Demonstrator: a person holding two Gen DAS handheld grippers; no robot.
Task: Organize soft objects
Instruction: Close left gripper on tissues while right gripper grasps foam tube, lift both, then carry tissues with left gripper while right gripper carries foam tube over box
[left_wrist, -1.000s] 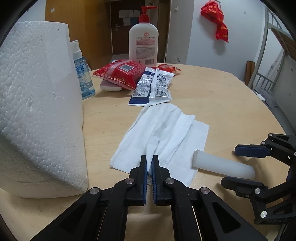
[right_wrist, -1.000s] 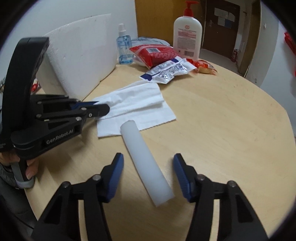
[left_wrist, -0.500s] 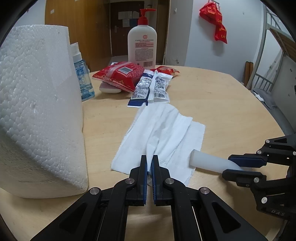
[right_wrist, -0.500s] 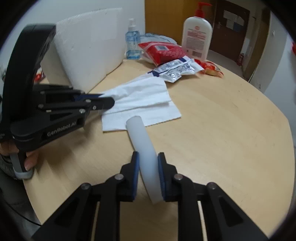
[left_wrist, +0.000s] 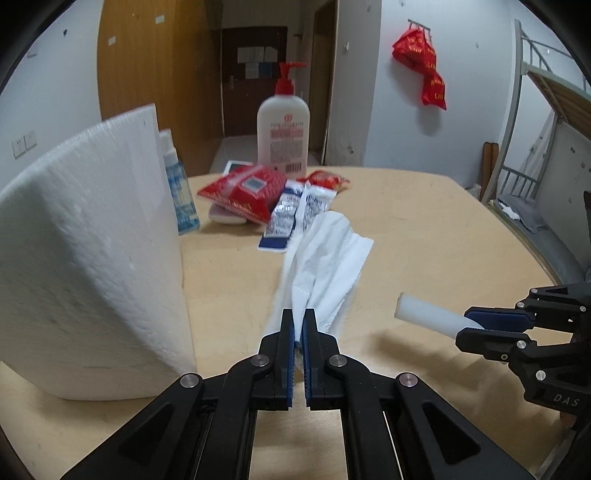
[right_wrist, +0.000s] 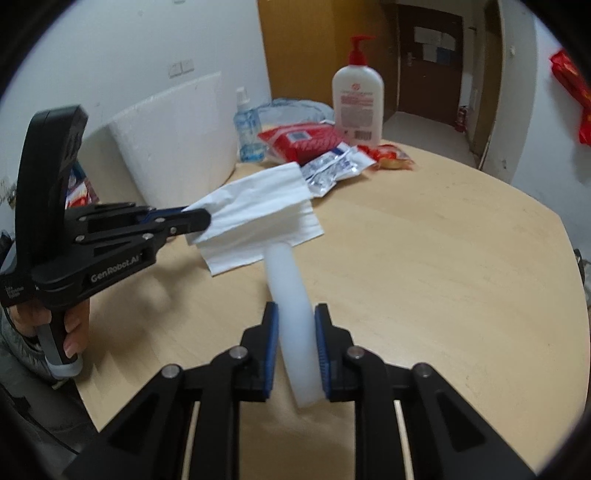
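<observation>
My left gripper (left_wrist: 299, 321) is shut on the near edge of a white tissue sheet (left_wrist: 325, 254) and holds that edge up off the wooden table, the far part draping down. It also shows in the right wrist view (right_wrist: 201, 219) with the tissue (right_wrist: 258, 210). My right gripper (right_wrist: 295, 325) is shut on a white foam cylinder (right_wrist: 291, 306) and holds it above the table, to the right of the tissue. The cylinder also shows in the left wrist view (left_wrist: 424, 314), held by the right gripper (left_wrist: 476, 325).
A large white foam block (left_wrist: 85, 258) stands at the left. Behind lie a blue spray bottle (left_wrist: 177, 192), a red wipes pack (left_wrist: 243, 192), silver sachets (left_wrist: 295, 210), a red snack packet (left_wrist: 328, 181) and a lotion pump bottle (left_wrist: 282, 133). The table edge (left_wrist: 535, 251) curves at the right.
The right gripper closed on the foam cylinder and lifted it off the table. The left gripper raised its edge of the tissue, which now hangs bunched.
</observation>
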